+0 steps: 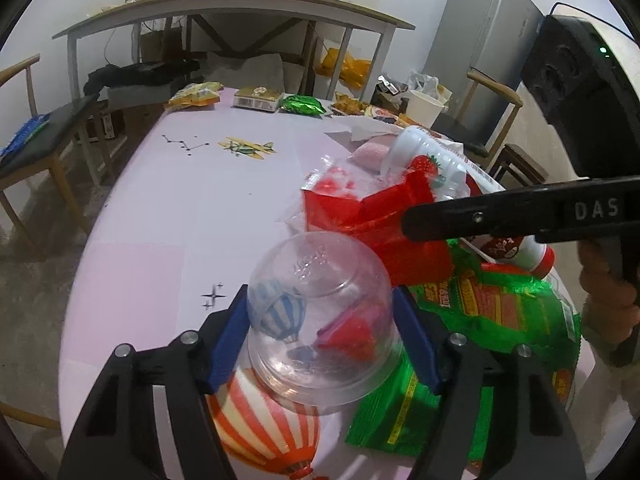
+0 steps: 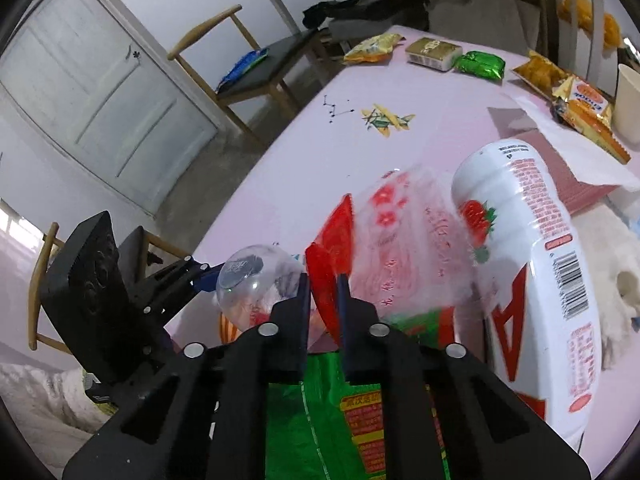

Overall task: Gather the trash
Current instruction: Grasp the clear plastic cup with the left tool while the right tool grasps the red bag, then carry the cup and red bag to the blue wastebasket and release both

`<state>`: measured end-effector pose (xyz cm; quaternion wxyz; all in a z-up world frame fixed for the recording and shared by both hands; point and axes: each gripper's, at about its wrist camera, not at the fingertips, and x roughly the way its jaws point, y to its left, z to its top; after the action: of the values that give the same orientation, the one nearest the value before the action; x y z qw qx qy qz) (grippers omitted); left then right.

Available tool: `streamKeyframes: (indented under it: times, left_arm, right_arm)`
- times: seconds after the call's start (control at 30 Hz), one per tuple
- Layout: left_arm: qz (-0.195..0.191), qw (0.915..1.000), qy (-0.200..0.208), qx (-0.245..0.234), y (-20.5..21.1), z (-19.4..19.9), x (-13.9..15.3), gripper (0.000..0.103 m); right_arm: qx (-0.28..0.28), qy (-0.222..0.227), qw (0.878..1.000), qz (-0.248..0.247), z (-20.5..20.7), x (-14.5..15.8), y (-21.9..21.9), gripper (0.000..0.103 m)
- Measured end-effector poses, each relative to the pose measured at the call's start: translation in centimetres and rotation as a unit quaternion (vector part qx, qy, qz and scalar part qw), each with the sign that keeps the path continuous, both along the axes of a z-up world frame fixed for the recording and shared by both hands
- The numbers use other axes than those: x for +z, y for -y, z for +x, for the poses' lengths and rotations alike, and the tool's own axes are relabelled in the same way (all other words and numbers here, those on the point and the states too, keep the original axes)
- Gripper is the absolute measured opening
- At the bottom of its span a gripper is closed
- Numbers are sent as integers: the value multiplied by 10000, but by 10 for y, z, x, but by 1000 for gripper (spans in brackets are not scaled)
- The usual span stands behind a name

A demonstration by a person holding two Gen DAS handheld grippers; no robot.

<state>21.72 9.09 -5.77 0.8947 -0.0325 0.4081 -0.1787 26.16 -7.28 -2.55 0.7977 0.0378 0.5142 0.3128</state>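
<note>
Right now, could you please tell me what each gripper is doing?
Left gripper: closed on the clear plastic cup.
Right gripper: shut on the red wrapper.

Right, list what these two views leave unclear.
- Left wrist: whether the left claw presses the clear cup; its pads flank it, contact unclear.
- Left wrist: the right claw's tips, hidden behind the red wrapper.
- Right wrist: the bottle print, motion-blurred.
- Both: the green bag, cut off by the claws.
</note>
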Motion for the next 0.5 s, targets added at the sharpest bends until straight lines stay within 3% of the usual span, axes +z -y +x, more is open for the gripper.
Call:
streamKeyframes:
  times: [0.17, 0.27, 0.5]
  left_arm:
    - [2, 9997, 243, 74, -8, -15, 22, 68]
    - [-5, 9983, 559, 137, -10, -29, 49, 68]
    - [-232, 9936, 1109, -24, 2, -66, 106, 68]
  right_arm:
    - [-172, 235, 9973, 672, -14, 29, 13, 5]
    - [-337, 298, 9908, 1275, -22, 51, 31, 4]
    - [-655, 552, 9602, 2660, -59, 99, 85, 4]
